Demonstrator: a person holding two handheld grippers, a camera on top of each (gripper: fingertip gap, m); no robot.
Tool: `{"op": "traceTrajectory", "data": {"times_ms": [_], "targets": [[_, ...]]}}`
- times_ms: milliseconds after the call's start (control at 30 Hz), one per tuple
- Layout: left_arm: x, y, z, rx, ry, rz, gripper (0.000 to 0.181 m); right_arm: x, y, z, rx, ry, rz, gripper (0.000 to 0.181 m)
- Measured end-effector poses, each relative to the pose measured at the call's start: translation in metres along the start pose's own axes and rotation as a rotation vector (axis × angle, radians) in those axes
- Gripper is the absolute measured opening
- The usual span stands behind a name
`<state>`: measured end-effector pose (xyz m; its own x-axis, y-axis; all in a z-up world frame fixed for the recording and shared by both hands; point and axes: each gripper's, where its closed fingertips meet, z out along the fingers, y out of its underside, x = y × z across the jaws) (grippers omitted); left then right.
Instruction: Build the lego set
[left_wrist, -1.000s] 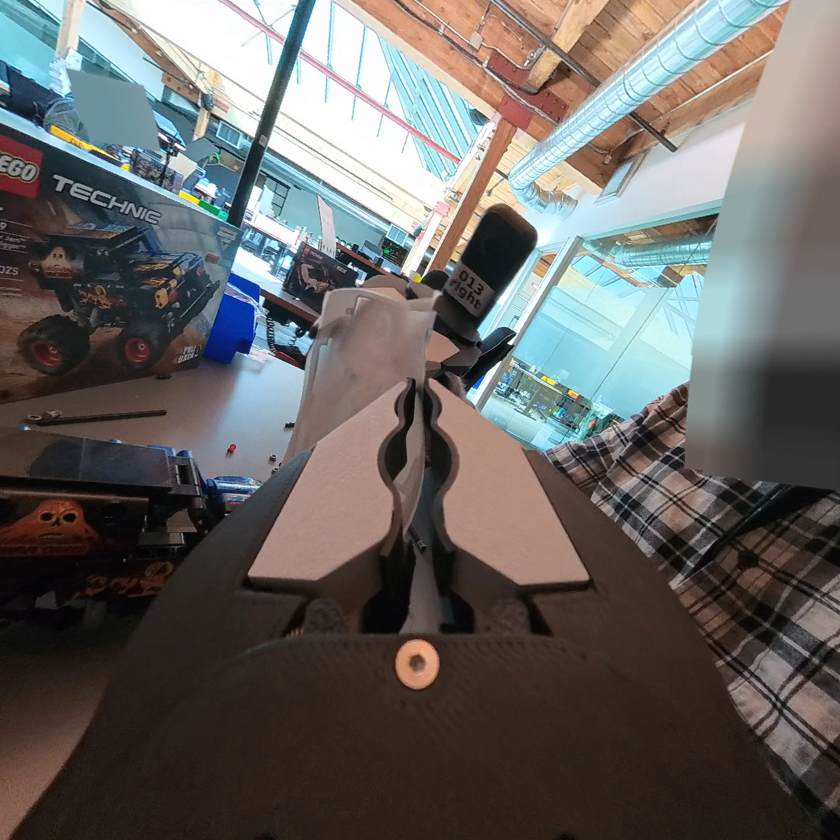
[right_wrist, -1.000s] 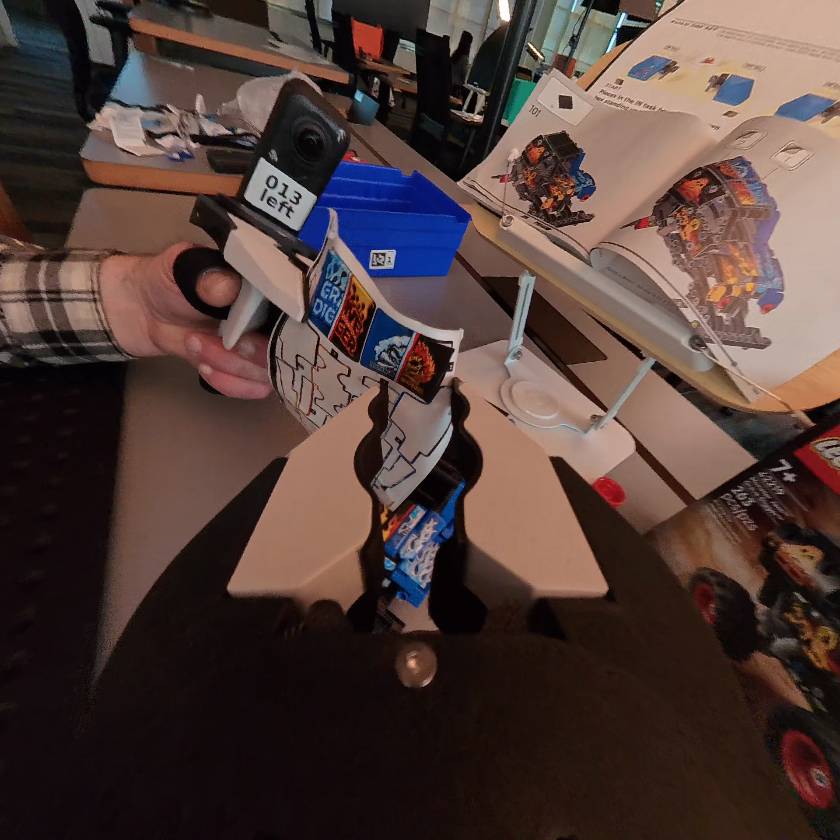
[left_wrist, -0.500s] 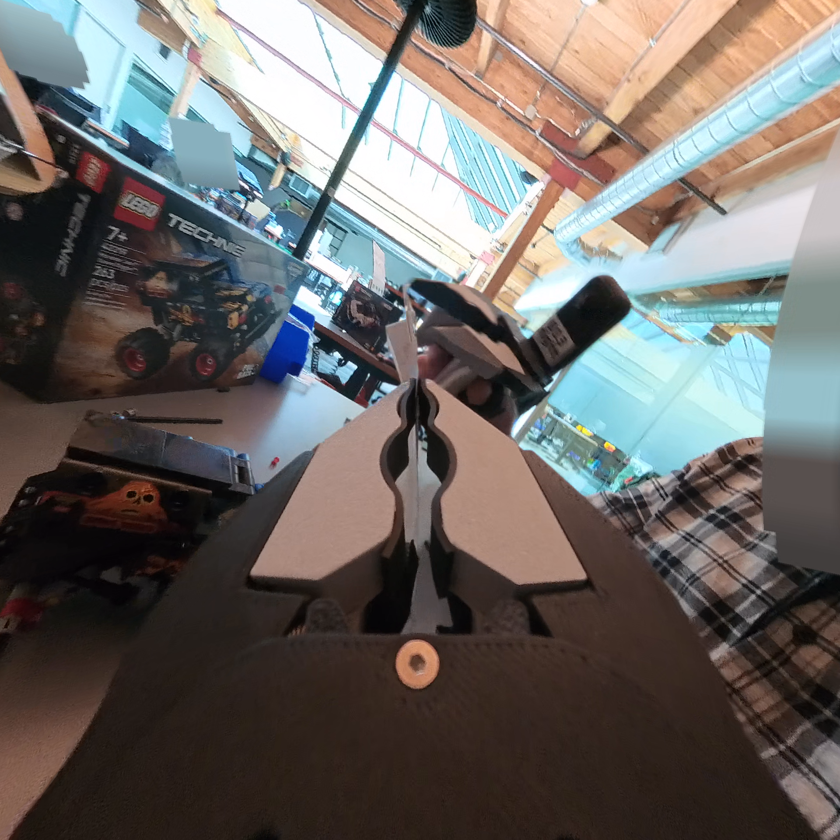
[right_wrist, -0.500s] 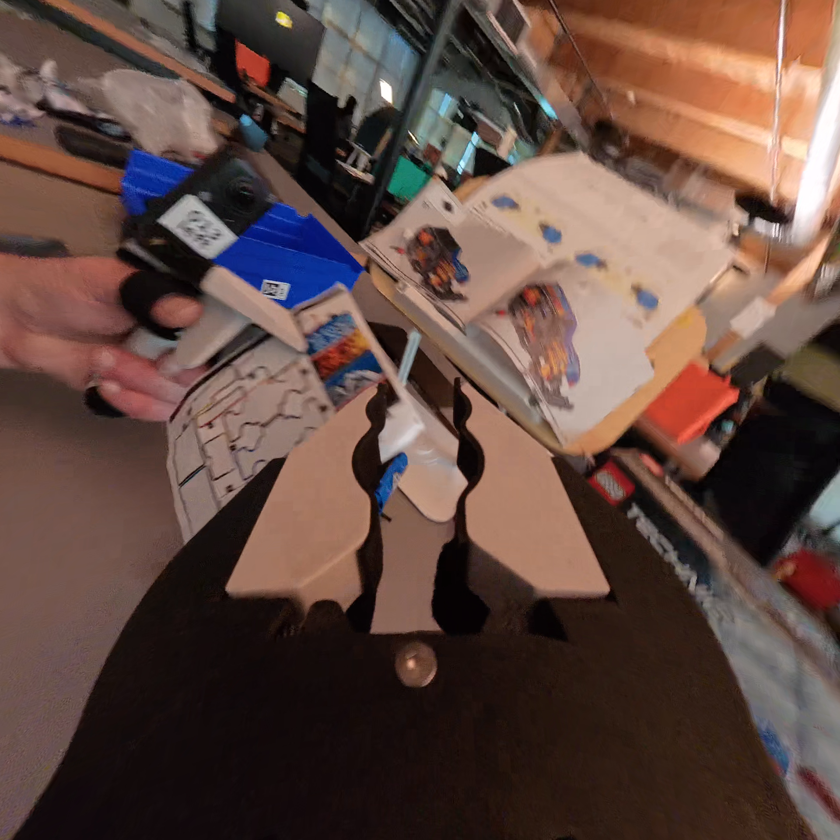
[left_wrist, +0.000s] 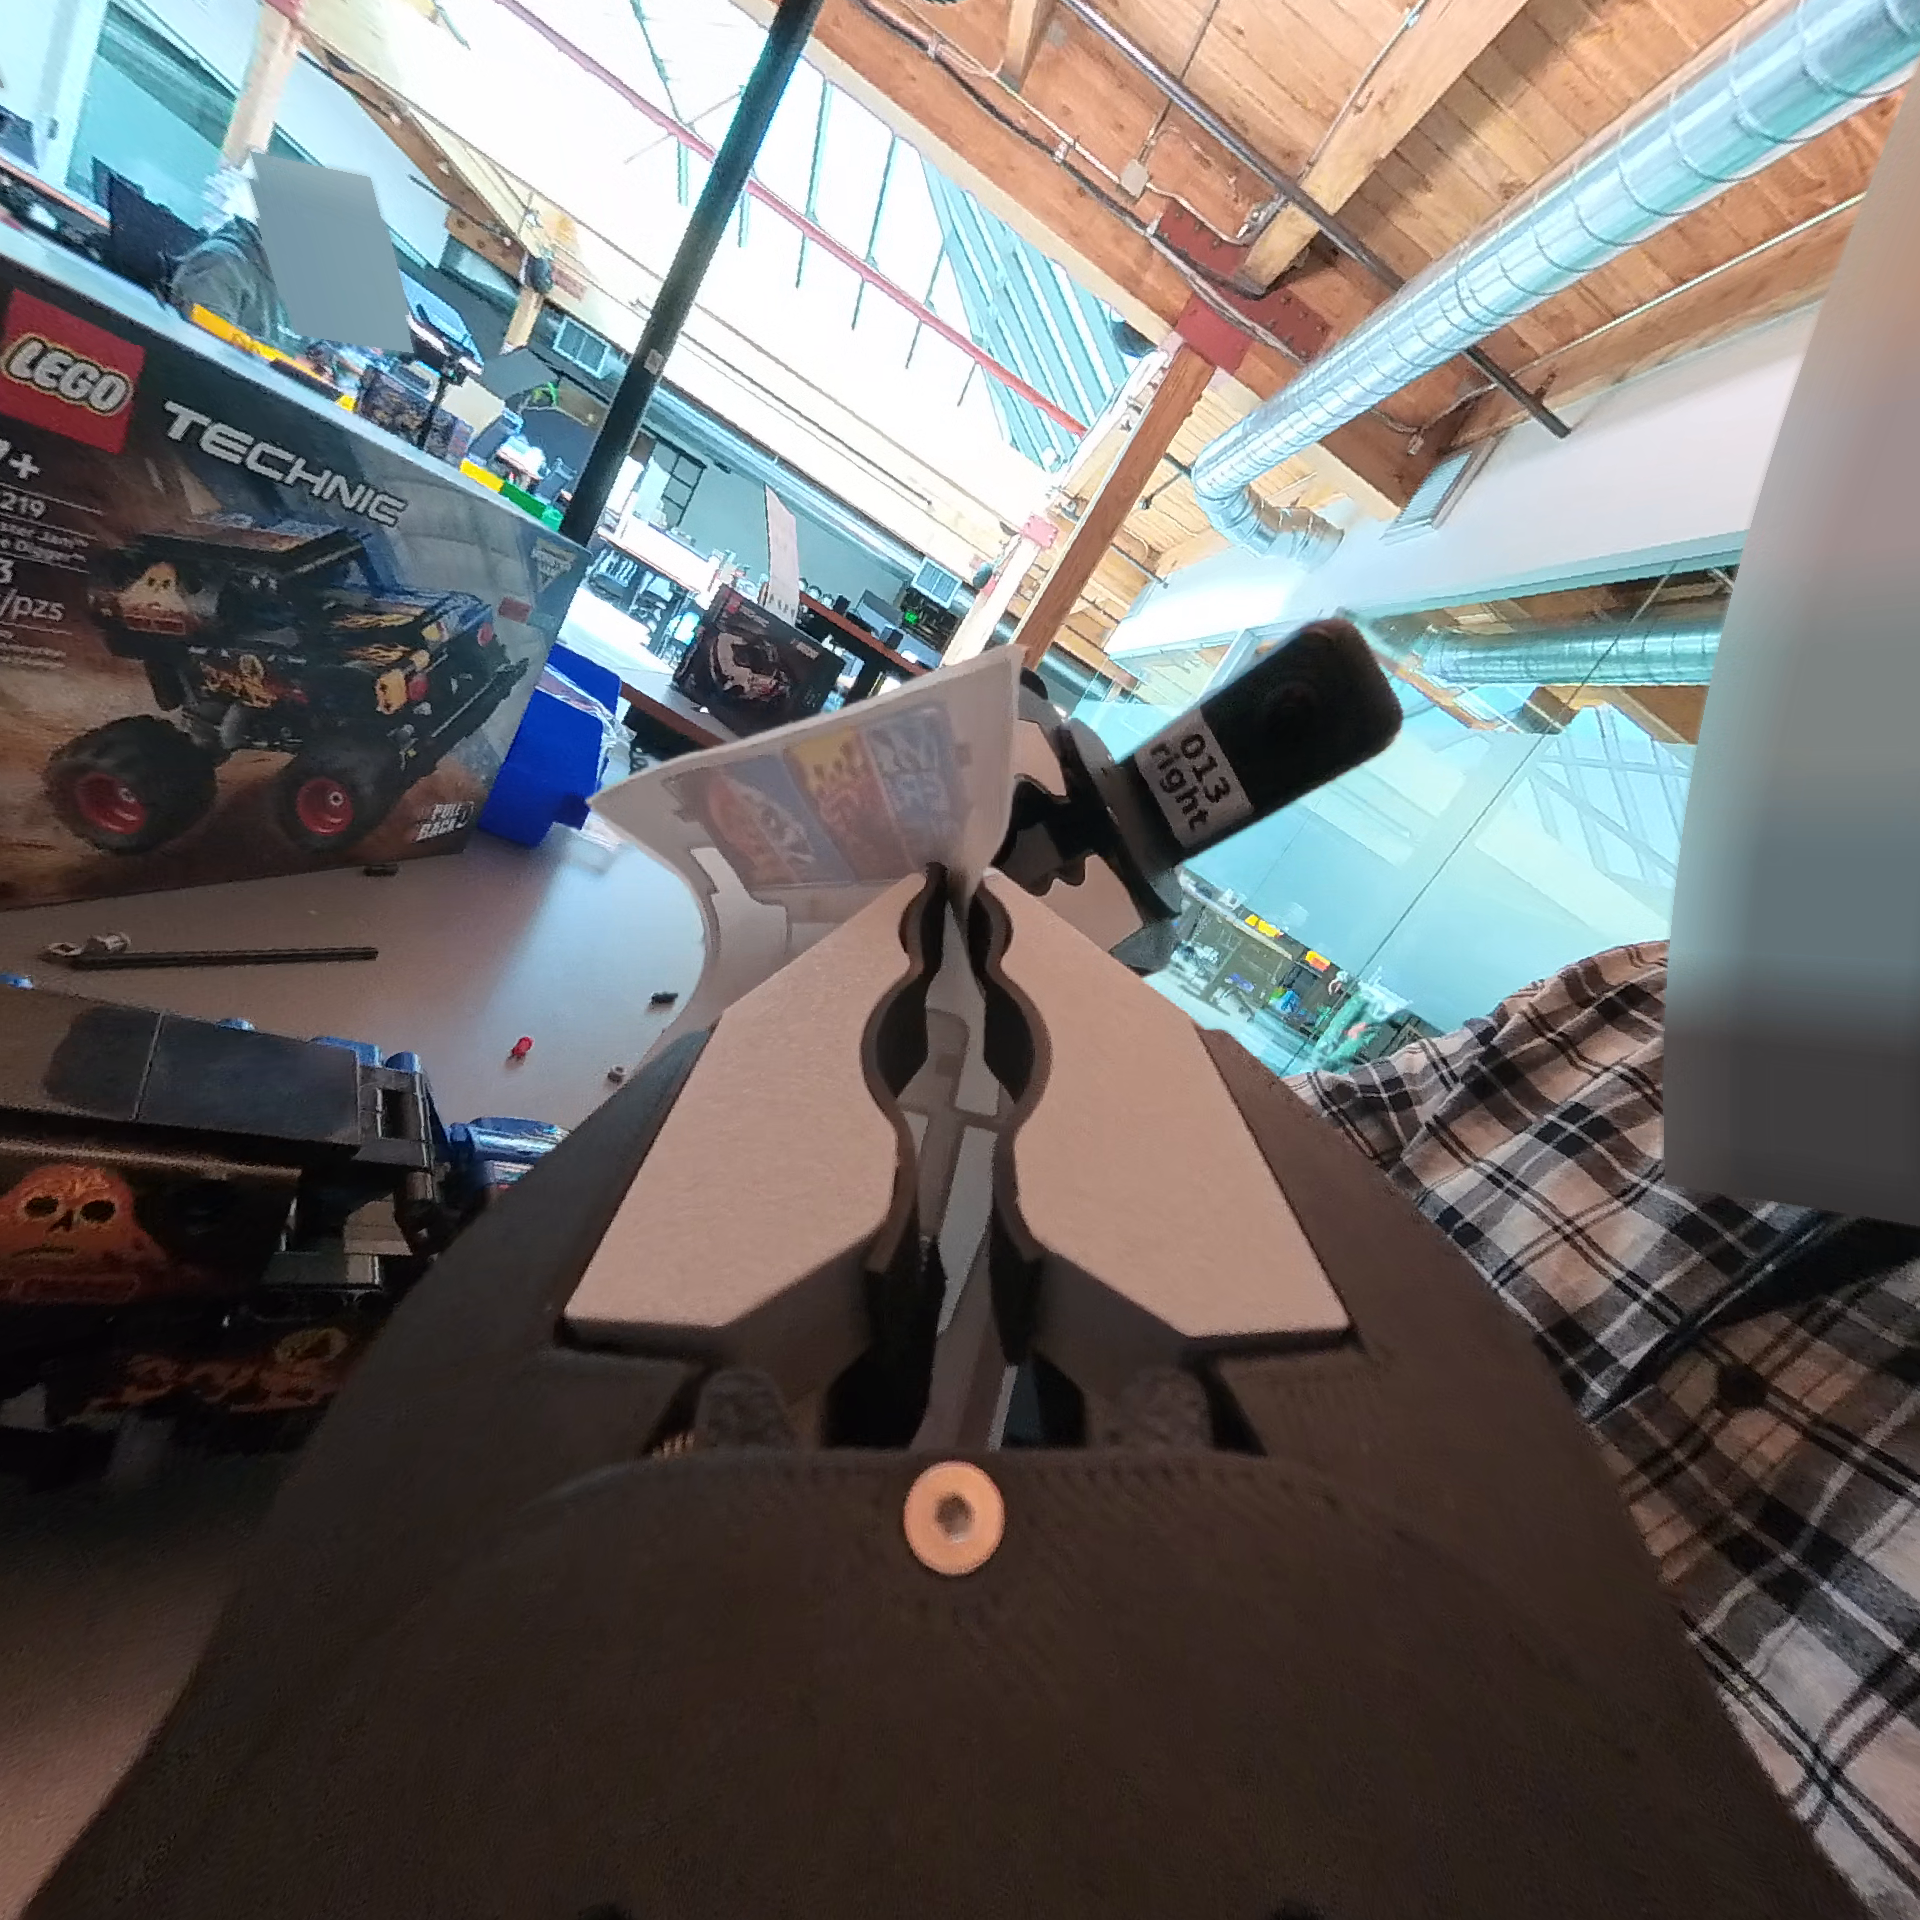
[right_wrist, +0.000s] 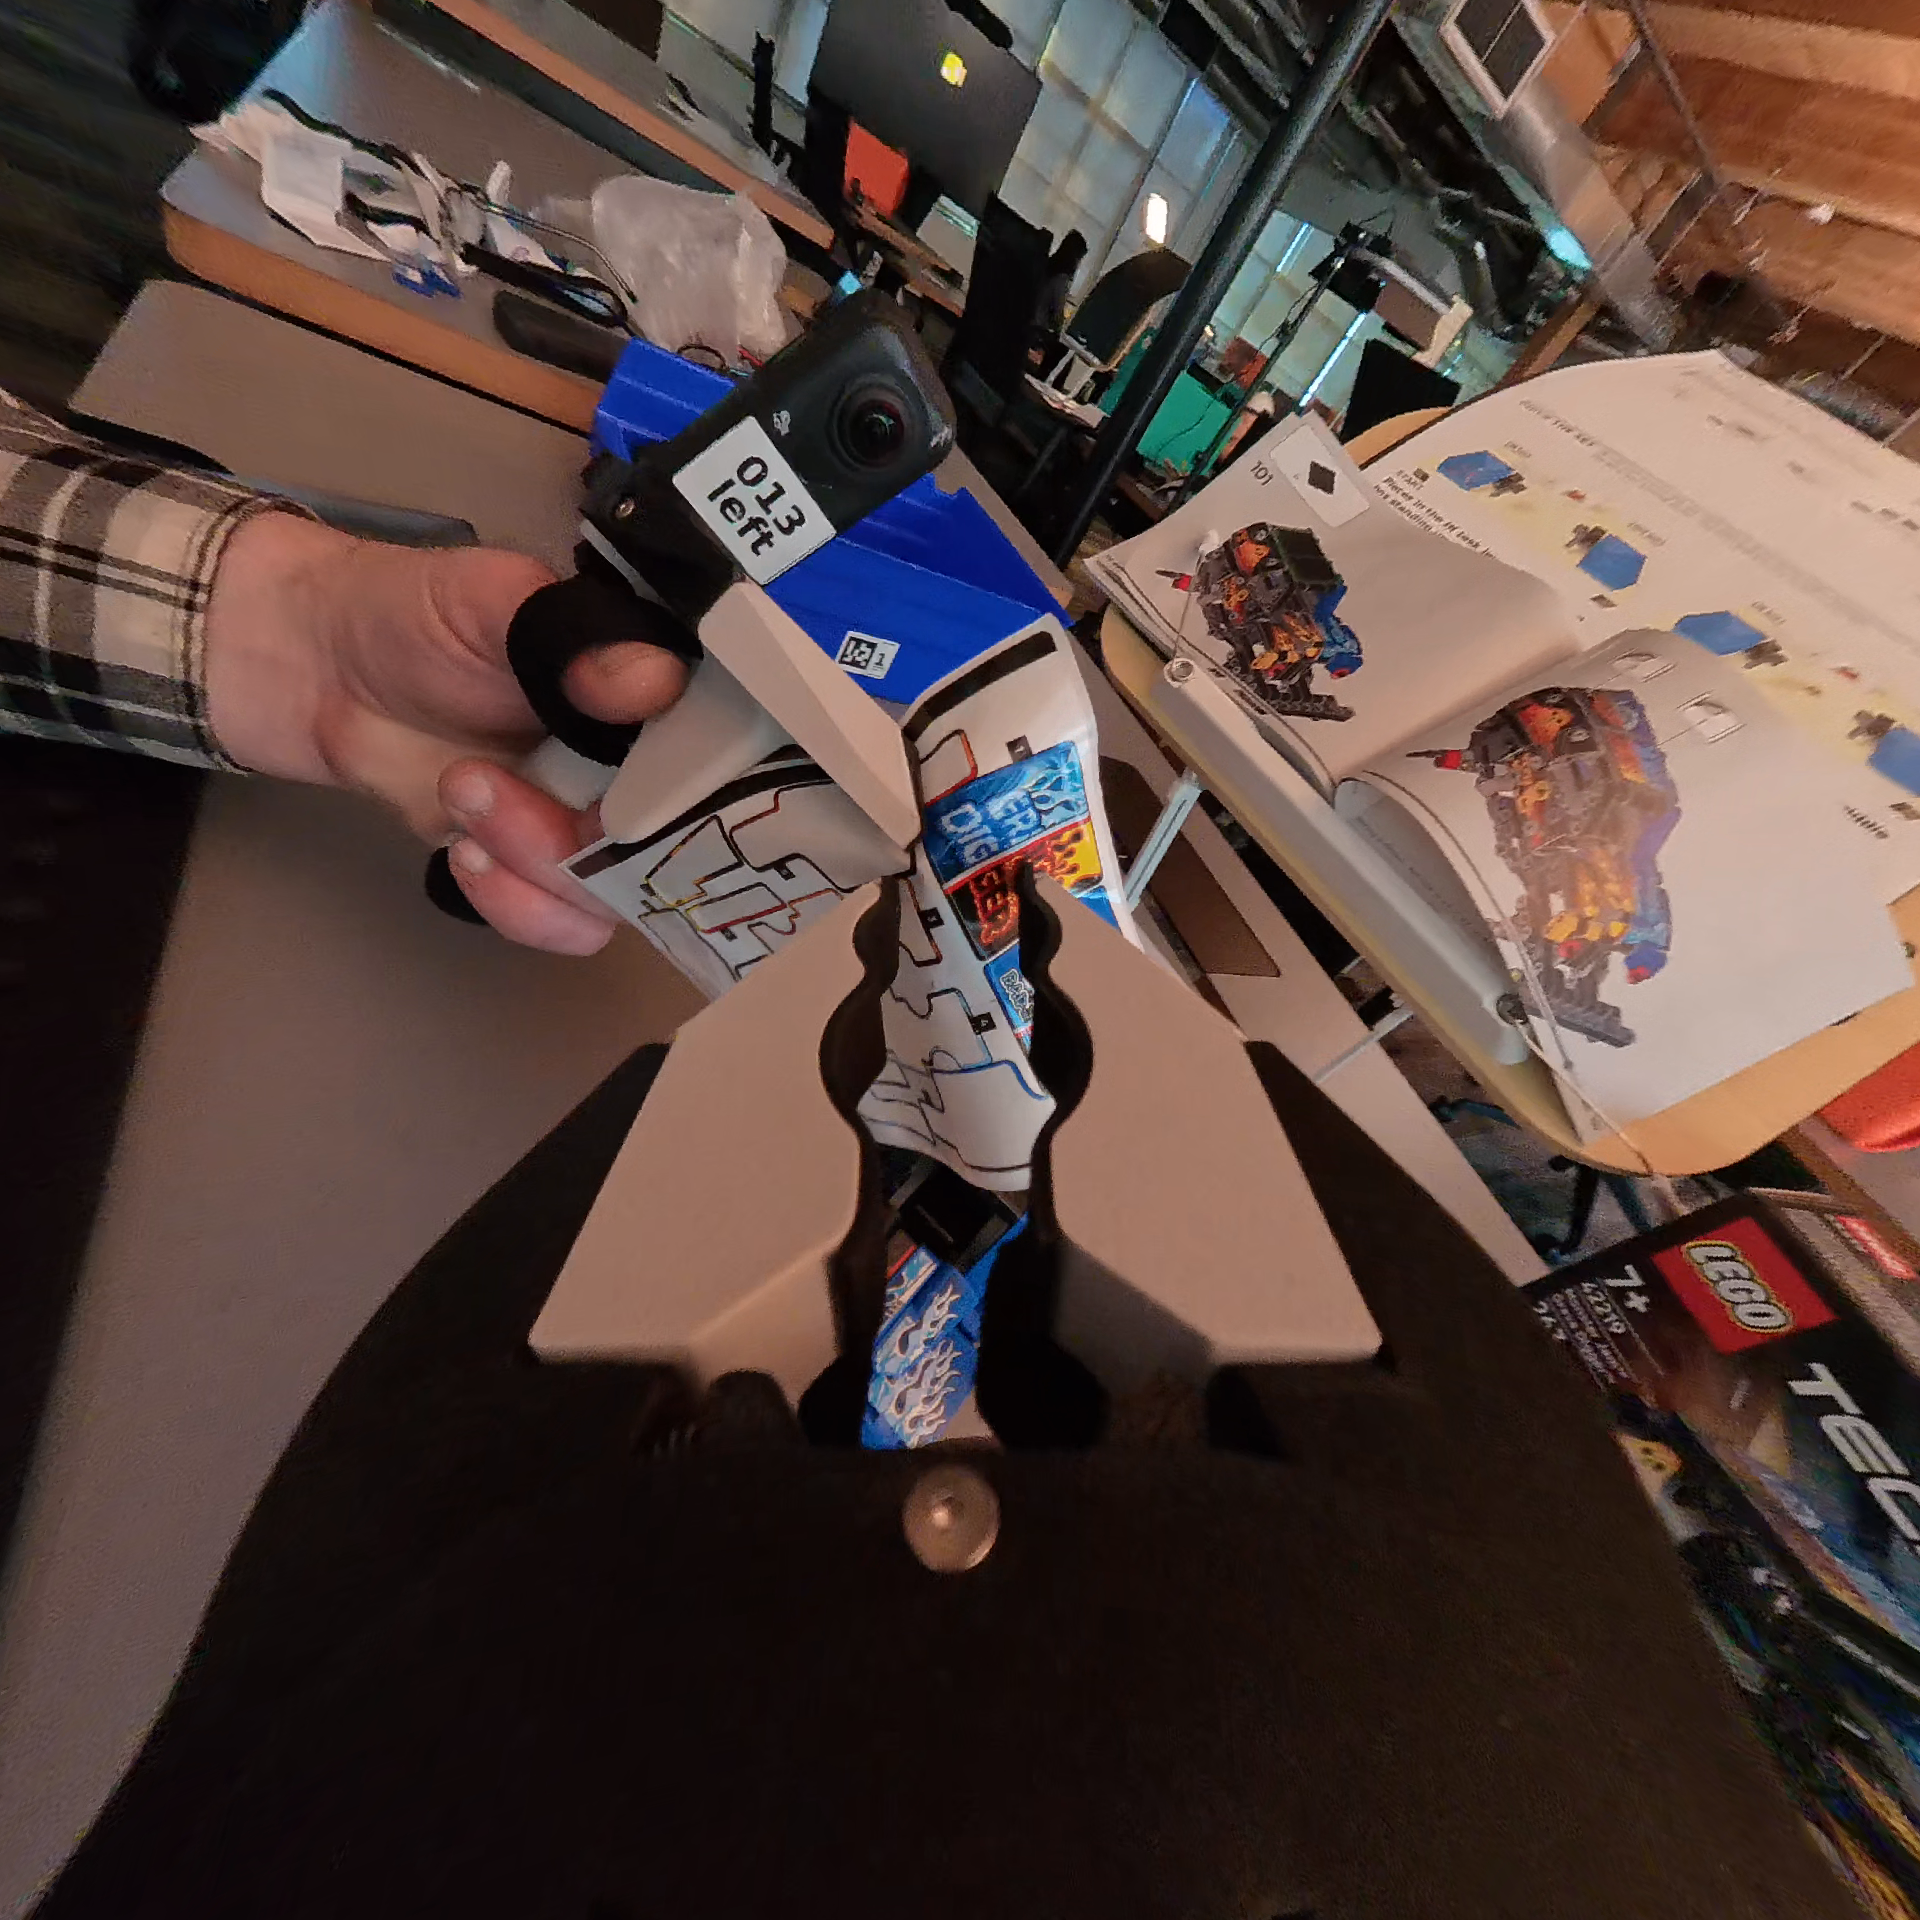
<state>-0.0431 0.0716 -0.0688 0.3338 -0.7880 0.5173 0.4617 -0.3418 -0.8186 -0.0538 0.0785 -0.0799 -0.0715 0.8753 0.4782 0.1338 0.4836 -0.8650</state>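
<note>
My left gripper (left_wrist: 948, 883) is shut on a white sticker sheet (left_wrist: 831, 800) and holds it up above the table. In the right wrist view the left gripper (right_wrist: 906, 847) pinches the sheet (right_wrist: 997, 831) near its coloured stickers. My right gripper (right_wrist: 961, 894) is open, its jaws a little apart, with the sheet's lower part in the gap. In the left wrist view only its camera body (left_wrist: 1262, 743) shows behind the sheet. The black and orange truck model (left_wrist: 187, 1164) stands at the left. A blue flame-patterned part (right_wrist: 920, 1351) shows below the right jaws.
The set's box (left_wrist: 260, 644) stands at the back left and also shows in the right wrist view (right_wrist: 1766, 1403). An open instruction booklet (right_wrist: 1507, 727) rests on a stand. A blue bin (right_wrist: 904, 582) sits behind the grippers. A black axle (left_wrist: 218, 954) and small loose pieces lie on the table.
The right gripper swung off to the right half a second ago and has come back to the sheet. The left gripper has turned the sheet so that its printed face shows.
</note>
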Motion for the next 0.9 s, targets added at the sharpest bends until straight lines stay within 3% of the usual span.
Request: {"op": "traceTrajectory", "data": {"times_ms": [267, 400, 667, 900], "targets": [[0.008, 0.001, 0.002, -0.004, 0.032, 0.014, 0.021, -0.003, 0.003, 0.0, -0.001, -0.048, 0.067, 0.011], [0.003, -0.002, 0.001, 0.015, -0.006, 0.037, 0.0, -0.001, 0.003, -0.002, 0.017, -0.069, 0.12, 0.012], [-0.002, 0.001, 0.002, -0.005, -0.044, 0.063, 0.0, -0.003, -0.008, -0.007, 0.025, -0.023, -0.009, 0.0], [0.006, 0.003, 0.003, -0.014, 0.001, 0.067, 0.0, -0.007, -0.011, -0.011, 0.06, -0.084, 0.049, 0.007]]}}
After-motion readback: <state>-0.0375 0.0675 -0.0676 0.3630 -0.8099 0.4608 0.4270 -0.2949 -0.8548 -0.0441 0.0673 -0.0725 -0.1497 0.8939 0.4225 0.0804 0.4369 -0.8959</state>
